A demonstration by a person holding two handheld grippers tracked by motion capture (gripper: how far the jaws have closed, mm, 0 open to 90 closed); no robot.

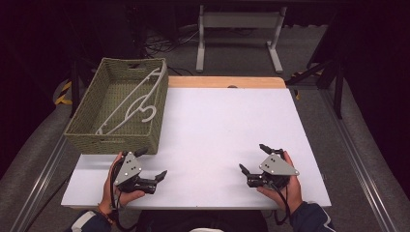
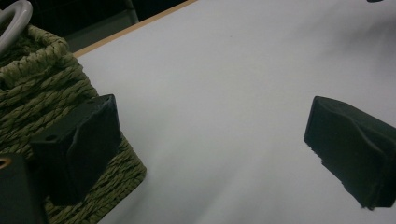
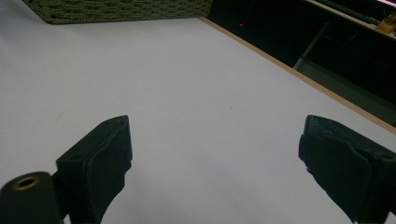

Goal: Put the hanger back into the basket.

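A green woven basket [image 1: 116, 108] stands on the left of the white table [image 1: 217, 125]. White plastic hangers [image 1: 133, 99] lie inside it. My left gripper [image 1: 153, 163] rests open near the table's front edge, just below the basket's near right corner, with nothing between its jaws. In the left gripper view the gripper [image 2: 212, 135] is open over bare table, its left jaw close beside the basket [image 2: 46, 88], and a hanger's curve [image 2: 14, 18] shows above the rim. My right gripper [image 1: 252, 157] is open at the front right, and in its own view [image 3: 215, 149] the jaws are empty.
The table's wooden far edge [image 1: 227, 82] shows behind the white surface. Beyond it stands a white metal frame [image 1: 239, 34] on the grey floor. The basket's side [image 3: 116, 9] shows far off in the right gripper view.
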